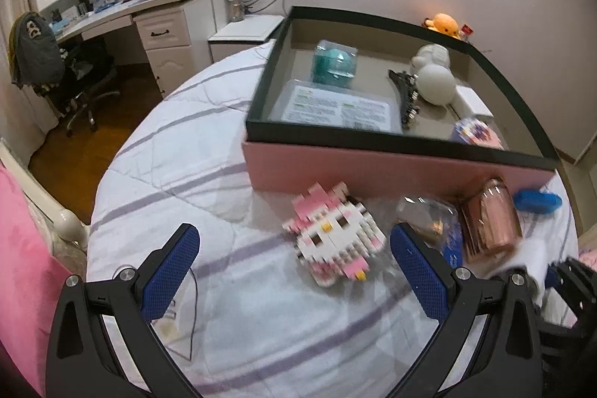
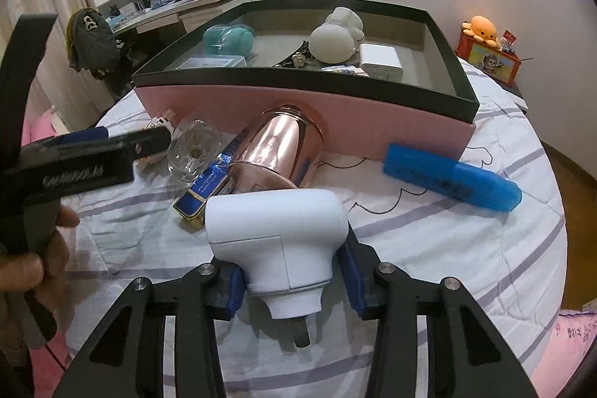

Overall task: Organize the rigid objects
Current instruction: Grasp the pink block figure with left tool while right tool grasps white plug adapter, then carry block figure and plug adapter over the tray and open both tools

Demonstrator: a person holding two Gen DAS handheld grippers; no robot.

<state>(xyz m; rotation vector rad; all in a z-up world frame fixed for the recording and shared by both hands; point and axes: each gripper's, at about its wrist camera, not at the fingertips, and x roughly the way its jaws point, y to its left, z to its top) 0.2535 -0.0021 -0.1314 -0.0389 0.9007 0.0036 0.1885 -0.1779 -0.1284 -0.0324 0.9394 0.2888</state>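
My right gripper [image 2: 291, 267] is shut on a white plug adapter [image 2: 276, 226], its blue pads pressing both sides just above the striped bedspread [image 2: 429, 248]. My left gripper [image 1: 294, 234] is open over the bed. The pink-and-white block cat figure [image 1: 332, 237] lies just beyond its fingertips, untouched. Behind stands the pink box with a dark rim [image 1: 391, 166], holding a teal case [image 1: 334, 62], a white figurine [image 1: 434, 77], a hair clip [image 1: 406, 96] and a leaflet [image 1: 335, 107]. A rose-gold cup [image 2: 276, 144] lies on its side against the box.
A blue highlighter [image 2: 451, 178] lies at the right in front of the box. A clear glass bottle [image 2: 194, 152] and a blue-and-gold packet [image 2: 209, 185] lie left of the cup. A person's hand [image 2: 22, 271] holds the left gripper. A desk [image 1: 156, 6] and chair [image 1: 74, 77] stand beyond the bed.
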